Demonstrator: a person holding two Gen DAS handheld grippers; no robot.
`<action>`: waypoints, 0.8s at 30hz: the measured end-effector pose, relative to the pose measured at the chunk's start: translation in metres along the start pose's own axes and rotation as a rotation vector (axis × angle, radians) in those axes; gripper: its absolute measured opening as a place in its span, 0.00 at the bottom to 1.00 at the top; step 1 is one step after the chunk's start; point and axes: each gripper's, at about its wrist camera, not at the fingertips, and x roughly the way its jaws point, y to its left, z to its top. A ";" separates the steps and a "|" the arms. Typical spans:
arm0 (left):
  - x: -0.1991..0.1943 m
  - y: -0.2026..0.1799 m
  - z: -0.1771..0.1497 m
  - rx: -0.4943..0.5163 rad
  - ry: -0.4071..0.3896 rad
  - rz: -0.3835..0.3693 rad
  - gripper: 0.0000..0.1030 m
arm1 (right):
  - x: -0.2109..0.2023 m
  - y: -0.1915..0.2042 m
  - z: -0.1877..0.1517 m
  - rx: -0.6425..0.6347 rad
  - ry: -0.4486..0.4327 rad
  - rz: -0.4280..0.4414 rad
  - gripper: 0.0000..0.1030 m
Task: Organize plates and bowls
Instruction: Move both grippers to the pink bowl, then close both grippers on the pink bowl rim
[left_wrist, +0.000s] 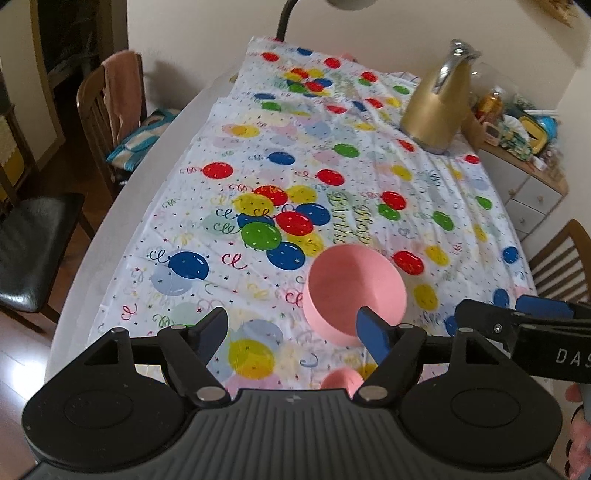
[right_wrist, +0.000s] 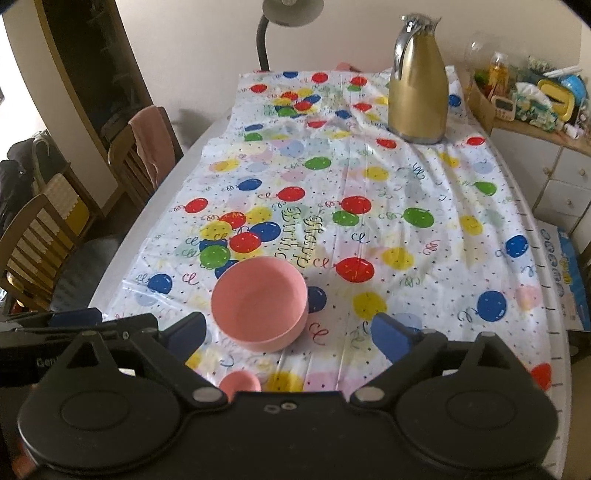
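Landmark: pink bowl (left_wrist: 356, 293), upright on the balloon tablecloth (left_wrist: 258, 177).
Left gripper (left_wrist: 295, 332): jaws spread wide; right blue pad overlaps the bowl's near rim, contact unclear.
Right gripper (left_wrist: 524, 317): right of the bowl.
Gold jug (left_wrist: 436, 107): far beyond the bowl.
Small pink object (left_wrist: 340, 380): below the bowl, partly hidden.

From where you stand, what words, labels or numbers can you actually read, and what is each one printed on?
"Happy Birth..." in script on the balloon tablecloth; the pink bowl covers the rest.
"DAS", cut off at the edge, on the right tool as seen from the left wrist.
"Gen", cut off, on the left tool as seen from the right wrist.
Print on the blue box beside the table: too blurred to read.
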 end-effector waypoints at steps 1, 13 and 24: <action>0.007 0.001 0.003 -0.011 0.008 0.000 0.74 | 0.007 -0.002 0.002 0.003 0.006 -0.006 0.91; 0.083 -0.004 0.014 -0.046 0.103 0.013 0.74 | 0.087 -0.020 0.007 0.027 0.130 -0.023 0.72; 0.115 -0.006 0.012 -0.053 0.131 0.033 0.68 | 0.123 -0.022 0.002 0.071 0.208 -0.020 0.46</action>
